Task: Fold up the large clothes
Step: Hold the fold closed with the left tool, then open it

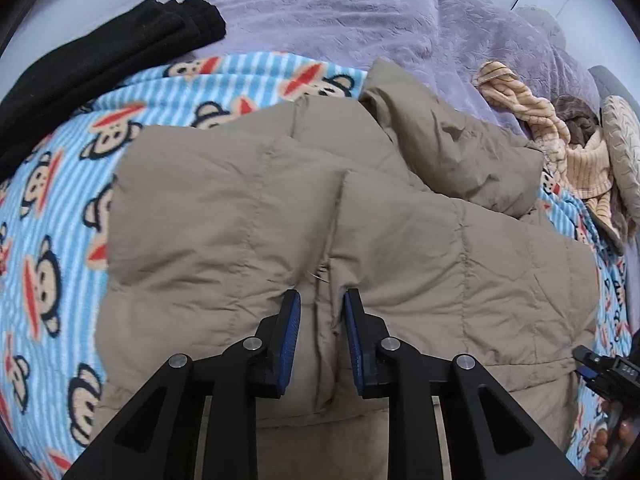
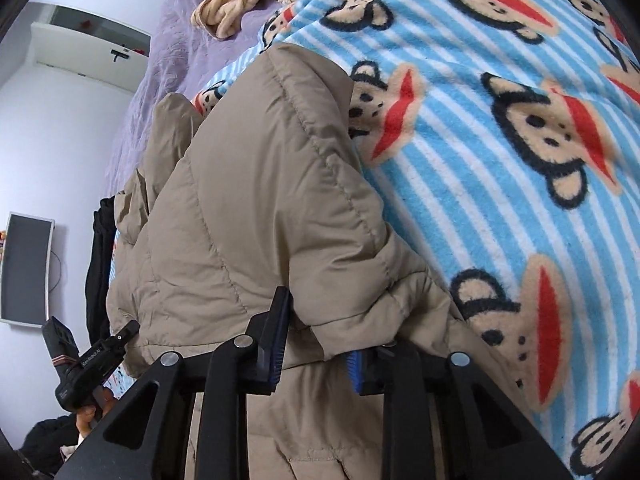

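Tan puffer jacket point(image 1: 304, 216) lies on monkey blanket point(image 1: 52, 208); left gripper point(image 1: 322, 316) narrow over its center seam w/o pinching, right gripper point(image 2: 316, 340) clamped on jacket's edge—judge: lift evenly, fold flat.

both hand-held grippers point(image 1: 322, 332) point(image 2: 316, 344) angled downward

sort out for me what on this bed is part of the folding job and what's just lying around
Part of the job:
- tan puffer jacket
- left gripper, over the jacket's middle
- right gripper, jacket fold between its pads

Just lying about:
- folded black garment
- striped beige knit
- monkey-print blanket and purple bedspread underneath
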Available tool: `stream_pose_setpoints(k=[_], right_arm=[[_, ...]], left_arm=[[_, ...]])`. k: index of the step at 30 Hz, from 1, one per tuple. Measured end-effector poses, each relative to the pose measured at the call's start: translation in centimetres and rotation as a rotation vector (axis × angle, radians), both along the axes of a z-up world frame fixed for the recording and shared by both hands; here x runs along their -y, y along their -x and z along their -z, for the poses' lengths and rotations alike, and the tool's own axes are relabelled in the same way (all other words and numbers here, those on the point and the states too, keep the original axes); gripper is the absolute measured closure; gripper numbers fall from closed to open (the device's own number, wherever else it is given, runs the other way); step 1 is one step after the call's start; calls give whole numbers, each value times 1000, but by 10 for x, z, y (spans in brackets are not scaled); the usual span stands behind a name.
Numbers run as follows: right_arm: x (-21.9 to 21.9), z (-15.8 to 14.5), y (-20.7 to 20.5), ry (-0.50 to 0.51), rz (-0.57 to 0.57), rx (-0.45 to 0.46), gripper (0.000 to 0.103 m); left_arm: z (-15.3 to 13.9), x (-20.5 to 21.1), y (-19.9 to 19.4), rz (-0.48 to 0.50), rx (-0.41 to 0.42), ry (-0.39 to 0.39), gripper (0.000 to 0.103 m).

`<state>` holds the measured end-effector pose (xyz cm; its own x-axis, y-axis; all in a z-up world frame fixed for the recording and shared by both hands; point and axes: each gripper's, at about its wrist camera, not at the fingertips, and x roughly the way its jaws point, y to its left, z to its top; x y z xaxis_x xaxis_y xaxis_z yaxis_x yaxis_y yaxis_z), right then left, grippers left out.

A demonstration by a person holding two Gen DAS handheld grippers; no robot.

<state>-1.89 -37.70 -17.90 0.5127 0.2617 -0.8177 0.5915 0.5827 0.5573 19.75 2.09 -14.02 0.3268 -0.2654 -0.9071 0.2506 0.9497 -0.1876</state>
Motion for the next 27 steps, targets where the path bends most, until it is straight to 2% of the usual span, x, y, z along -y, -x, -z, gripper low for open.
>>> stream_pose_setpoints(k=[3,5,8,9,10,13,15,18,21,23,27], right_arm=[[0,-15,11,23,-15,-27,55],[2,-29,24,83,-2,-33,53],[8,-58,40,242,72,-13,54],[12,-66,43,277,95,3,61],[16,-71,43,287,103,28,74],[25,-76,21,262,48,94,77],[22,-73,0,283,-26,109,77],[18,-47,-30,329,-110,36,77],[20,-16,-39,313,-114,-27,79],[24,-2,-38,299,-105,-35,80],[26,2,-39,294,-96,-40,77]], left_arm=[[-13,-13,0,-23,5,35,79],[-24,-18,0,-23,31,58,79],[-36,-12,0,28,62,103,79],[-38,-5,-1,49,65,110,79],[-37,2,-1,71,69,110,79],[-22,26,-3,107,53,83,79],[-1,35,-5,94,27,24,79],[22,36,-9,83,-3,45,79],[27,40,-8,99,-1,45,79],[27,42,-7,105,2,30,79],[17,39,-3,86,6,-1,79]])
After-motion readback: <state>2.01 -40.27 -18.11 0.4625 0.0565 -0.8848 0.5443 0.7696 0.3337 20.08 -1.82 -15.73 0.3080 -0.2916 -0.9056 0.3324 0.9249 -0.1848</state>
